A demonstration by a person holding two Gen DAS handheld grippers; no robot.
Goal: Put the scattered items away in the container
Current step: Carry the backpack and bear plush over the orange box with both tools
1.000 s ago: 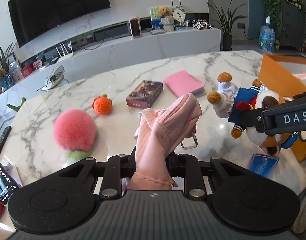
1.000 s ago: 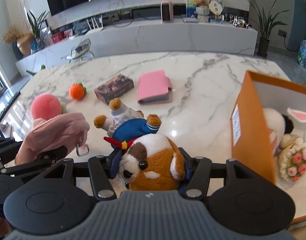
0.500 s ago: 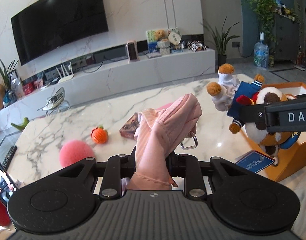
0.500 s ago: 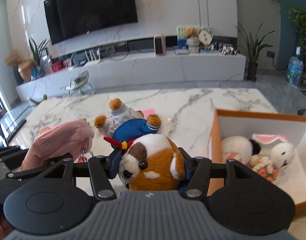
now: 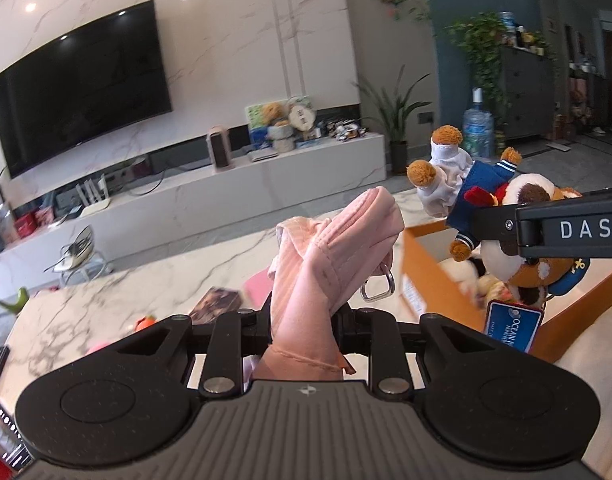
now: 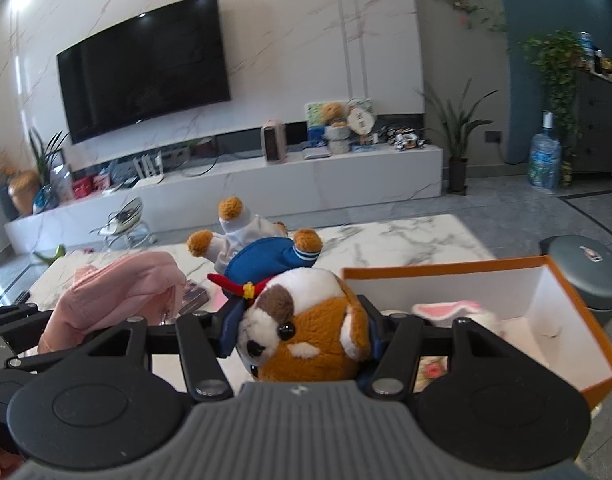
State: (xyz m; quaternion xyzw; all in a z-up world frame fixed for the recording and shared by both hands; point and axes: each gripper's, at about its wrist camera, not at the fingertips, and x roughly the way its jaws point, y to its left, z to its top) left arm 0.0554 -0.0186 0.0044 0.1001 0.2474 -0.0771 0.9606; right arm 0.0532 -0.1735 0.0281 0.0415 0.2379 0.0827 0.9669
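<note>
Left gripper (image 5: 302,312) clamped on cap (image 5: 333,248), right gripper (image 6: 302,332) on plush (image 6: 306,328); we clear the box (image 6: 437,272) rim before releasing.

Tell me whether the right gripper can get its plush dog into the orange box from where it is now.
Probably yes. The right gripper is shut on the plush dog and raised beside the orange box, whose top is open. A bunny plush already lies inside, but white floor shows beside it.
</note>
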